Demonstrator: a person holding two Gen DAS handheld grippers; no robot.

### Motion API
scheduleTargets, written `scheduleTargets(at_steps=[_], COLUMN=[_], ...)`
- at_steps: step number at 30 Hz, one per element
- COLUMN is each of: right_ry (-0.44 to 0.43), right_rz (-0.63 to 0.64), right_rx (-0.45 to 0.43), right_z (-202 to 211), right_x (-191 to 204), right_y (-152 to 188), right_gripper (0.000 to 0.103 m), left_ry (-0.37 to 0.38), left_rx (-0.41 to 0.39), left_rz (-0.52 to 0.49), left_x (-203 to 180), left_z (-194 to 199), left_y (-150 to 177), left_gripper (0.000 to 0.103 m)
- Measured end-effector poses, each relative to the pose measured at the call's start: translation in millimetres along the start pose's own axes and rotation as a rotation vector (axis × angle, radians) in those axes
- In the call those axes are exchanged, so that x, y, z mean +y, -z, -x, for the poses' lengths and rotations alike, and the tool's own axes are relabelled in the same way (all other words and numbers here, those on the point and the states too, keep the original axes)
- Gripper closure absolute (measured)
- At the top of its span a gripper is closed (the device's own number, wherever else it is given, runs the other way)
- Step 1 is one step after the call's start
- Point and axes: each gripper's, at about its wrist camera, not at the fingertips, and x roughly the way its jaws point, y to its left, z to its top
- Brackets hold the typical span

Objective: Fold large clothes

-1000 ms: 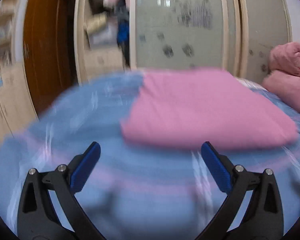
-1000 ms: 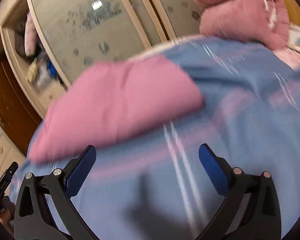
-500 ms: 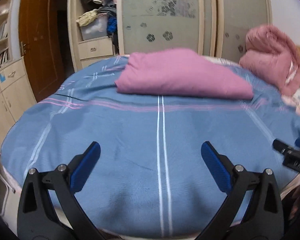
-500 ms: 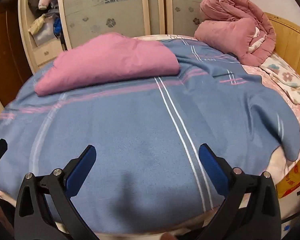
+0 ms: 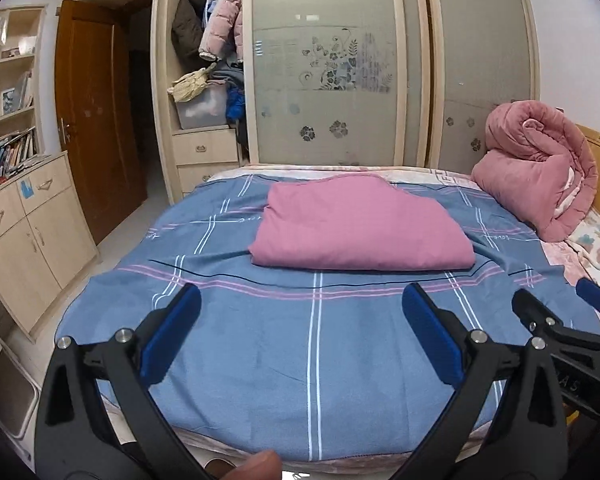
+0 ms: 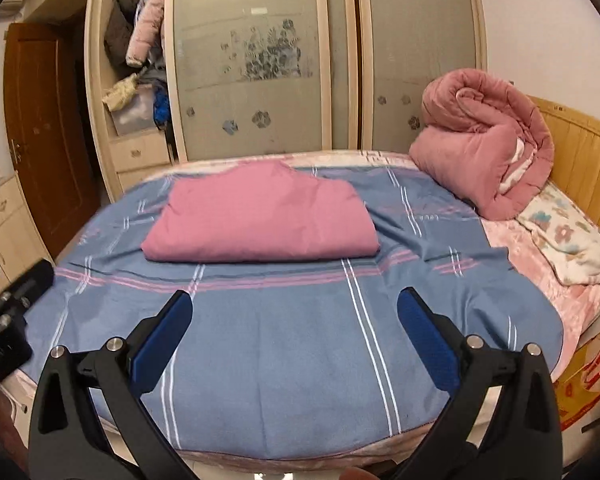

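- Left gripper (image 5: 300, 320) is hanging over the near end of the bed, jaws spread wide, blue pads (image 5: 172, 336) gripping nothing and touching nothing.
- Right gripper (image 6: 294, 326) is doing likewise beside it: jaws wide apart, nothing between them, clear of the cloth below.
- Each gripper is showing in the other's view: the right one at the right edge of the left wrist view, the left one at the left edge of the right wrist view.
- One pink folded garment (image 5: 360, 228) is lying flat on the far half of the blue sheet (image 5: 312, 340), well apart from both grippers and roughly centred ahead of them.
- The one blue sheet, crossed with white and pink stripes, is covering most of the bed (image 6: 540, 276); a pink floral cover is showing past its right edge.
- One rolled pink quilt (image 6: 480, 148) is sitting at the far right corner against the wooden headboard (image 6: 580, 152).
- One wardrobe (image 5: 340, 60) is standing behind the bed, two frosted sliding doors shut, one open section at left holding hung jackets, a storage box and two drawers.
- One brown door (image 5: 96, 120) and one low cabinet (image 5: 28, 232) are standing at left.
- A fingertip (image 5: 260, 464) is peeking in at the bottom edge.
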Motion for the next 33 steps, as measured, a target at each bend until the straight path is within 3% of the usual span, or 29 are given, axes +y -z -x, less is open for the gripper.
scheduleTargets(at_steps=[10,33], right_ry=[0.008,0.012], right_rz=[0.006,0.013], right_rx=[-0.052,-0.029], right_z=[15,6], right_x=[0,5], right_y=[-12,-8], right_gripper=[0.001,0.001], left_ry=[0.035,0.04], left_rx=[-0.009,0.044], left_rz=[0.003,0.01], left_x=[4,3], left_z=[7,-11], left_y=[-5,2], left_gripper=[0.002,0.002])
